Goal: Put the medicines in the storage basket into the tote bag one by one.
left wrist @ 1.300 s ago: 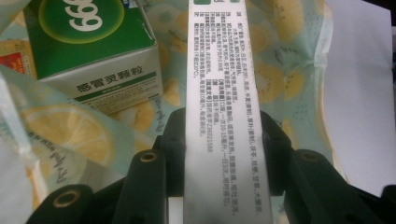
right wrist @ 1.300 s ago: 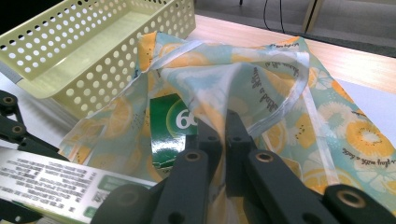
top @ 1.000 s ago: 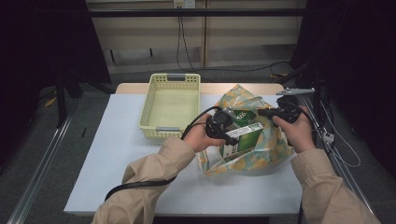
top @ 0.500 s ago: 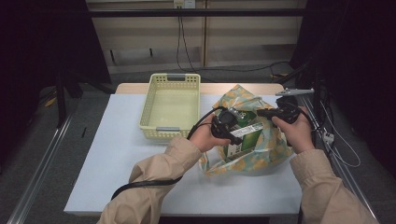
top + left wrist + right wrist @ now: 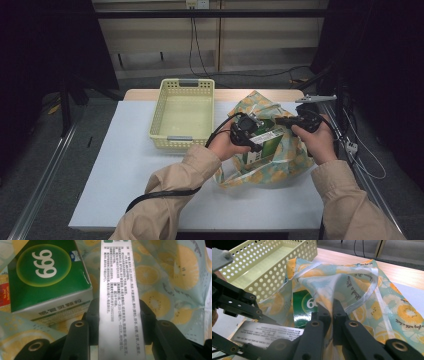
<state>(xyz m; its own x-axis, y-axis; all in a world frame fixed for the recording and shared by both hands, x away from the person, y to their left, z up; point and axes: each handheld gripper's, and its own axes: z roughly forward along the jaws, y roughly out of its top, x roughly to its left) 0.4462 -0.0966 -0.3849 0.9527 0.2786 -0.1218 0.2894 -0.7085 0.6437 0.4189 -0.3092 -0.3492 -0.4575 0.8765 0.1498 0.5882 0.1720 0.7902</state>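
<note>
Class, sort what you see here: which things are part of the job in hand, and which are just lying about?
In use:
- left gripper, shut on silver-sided box
- right gripper, pinching lemon-print bag
- green box in the bag

Lying about:
- yellow basket
- wall cables

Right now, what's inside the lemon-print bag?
Inside the bag two green boxes show: one box printed 999 lies loose, another box is clamped in the left tongs. The bag's folds cover anything deeper.

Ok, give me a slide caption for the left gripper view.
Left gripper clamps a silver-sided box beside a green 999 carton inside the lemon-print bag.
</note>
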